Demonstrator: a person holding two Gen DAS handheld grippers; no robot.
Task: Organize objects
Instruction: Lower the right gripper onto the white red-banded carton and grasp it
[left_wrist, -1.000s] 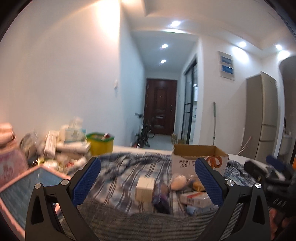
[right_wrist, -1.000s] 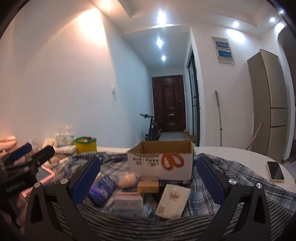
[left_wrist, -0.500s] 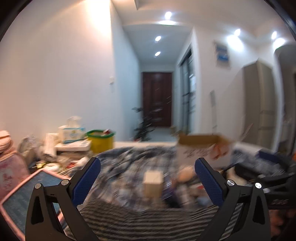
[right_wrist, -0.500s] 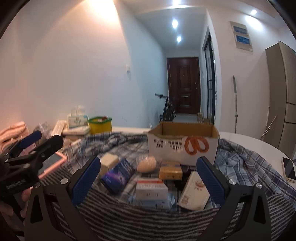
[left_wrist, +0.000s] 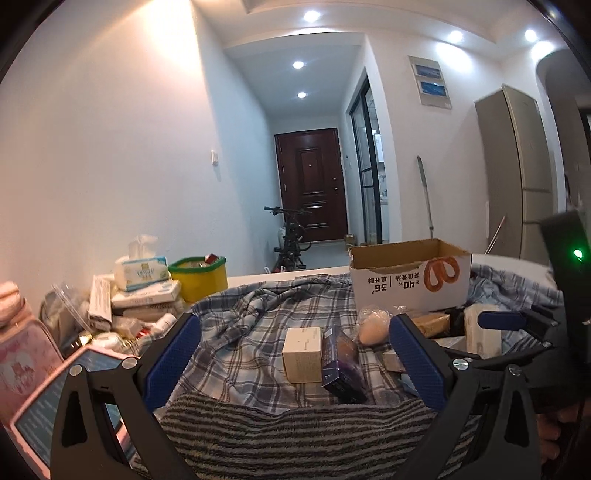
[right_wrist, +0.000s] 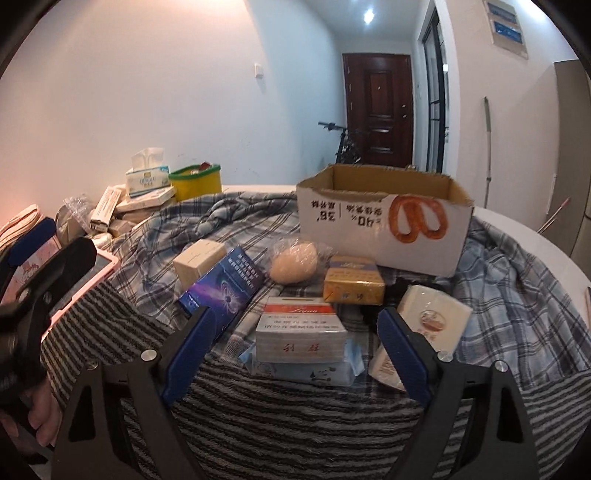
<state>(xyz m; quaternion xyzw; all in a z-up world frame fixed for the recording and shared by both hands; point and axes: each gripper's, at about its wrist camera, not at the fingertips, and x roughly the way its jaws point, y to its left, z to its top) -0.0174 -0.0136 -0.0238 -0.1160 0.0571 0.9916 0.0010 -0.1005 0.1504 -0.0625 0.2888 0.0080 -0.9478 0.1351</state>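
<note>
Left wrist view: the left gripper (left_wrist: 295, 354) hangs over a plaid cloth (left_wrist: 236, 332) with its blue pads spread wide and nothing pinched. Between the pads, farther along the cloth, a cream box (left_wrist: 302, 354) stands upright, with a dark purple box (left_wrist: 341, 369) leaning against its right side. A bagged pale round lump (left_wrist: 373, 328) lies beyond them, in front of the open cardboard box (left_wrist: 410, 284). At the right edge the right gripper (left_wrist: 517, 332) reaches in above other packets; its far finger is hard to make out here.

Right wrist view: the right gripper (right_wrist: 293, 339) has just been closing its jaws, yet they still stand apart with clear gaps to either side of what lies between them. A red-and-white carton (right_wrist: 301, 332) sits squarely between the pads, resting on a pale blue packet (right_wrist: 295, 369). The purple box (right_wrist: 221, 288) lies just outside the left pad, a white packet (right_wrist: 428, 317) just outside the right pad, tilted. A yellow pack (right_wrist: 352, 284) lies behind the carton, near the cardboard box (right_wrist: 384, 221). The left gripper (right_wrist: 40, 258) shows at the left edge, above a pink tablet (right_wrist: 88, 280).
</note>
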